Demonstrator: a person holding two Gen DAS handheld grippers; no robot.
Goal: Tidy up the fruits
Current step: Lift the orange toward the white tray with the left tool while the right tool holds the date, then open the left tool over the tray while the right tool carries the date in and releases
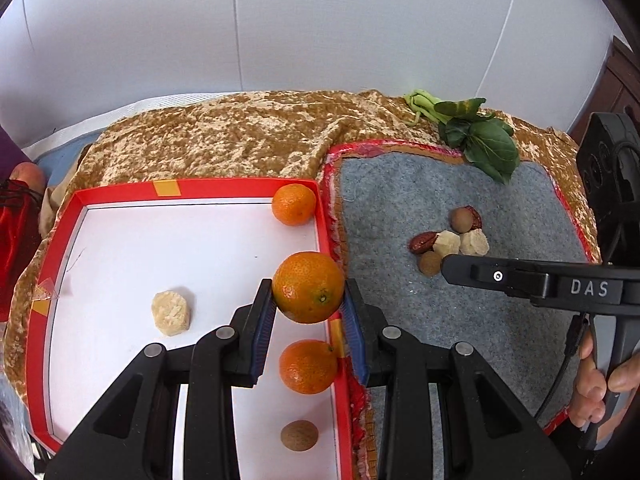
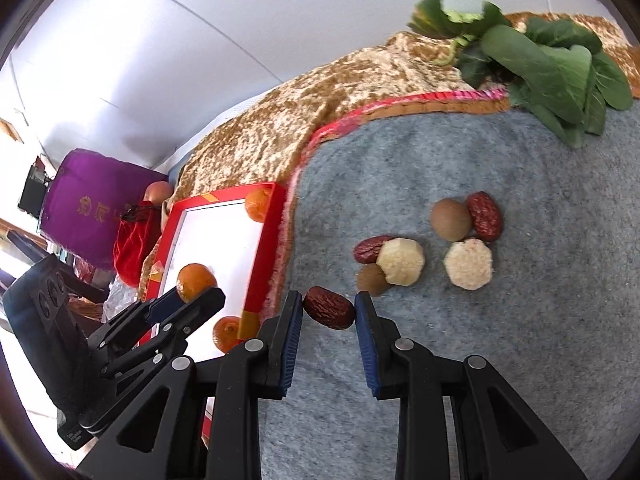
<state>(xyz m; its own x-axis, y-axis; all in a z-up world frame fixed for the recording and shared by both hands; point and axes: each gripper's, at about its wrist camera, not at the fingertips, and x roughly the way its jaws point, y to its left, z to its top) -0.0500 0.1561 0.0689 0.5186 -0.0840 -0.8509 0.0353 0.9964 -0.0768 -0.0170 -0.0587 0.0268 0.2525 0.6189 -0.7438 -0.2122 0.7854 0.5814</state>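
Centrally, left gripper (image 1: 308,300) clamped on a tangerine (image 1: 308,287), blue pads pressing both sides of the fruit, held clear above the red-rimmed tray (image 1: 192,188). Below and nearer than that grip, a second tangerine (image 1: 308,366) on the tray's white floor against its right rim, with a brown longan (image 1: 299,435) nearer still. Beyond the grip, a third tangerine (image 1: 294,204) in the tray's far right corner. Left of the grip, a pale faceted chunk (image 1: 171,313) on the tray floor, well apart from the fruit.

Right gripper (image 2: 329,313) closed on a red date (image 2: 329,313), one blue pad at each end of it, just above or on the grey felt mat (image 2: 520,320); contact with the mat not determinable. Just beyond those fingertips, a cluster on the mat: small longan (image 2: 372,279) touching a pale chunk (image 2: 401,261), a second red date (image 2: 370,249) behind it, a paler crumbly chunk (image 2: 469,264) to the right, then a larger longan (image 2: 451,219) beside a third red date (image 2: 485,216). Farther out, leafy greens (image 2: 536,68) across the mat's far edge and the gold cloth (image 2: 280,128). Far left of the right gripper, a red pouch (image 2: 134,240) and purple box (image 2: 88,204).

Fingers of a hand (image 1: 600,384) on the right gripper's handle.
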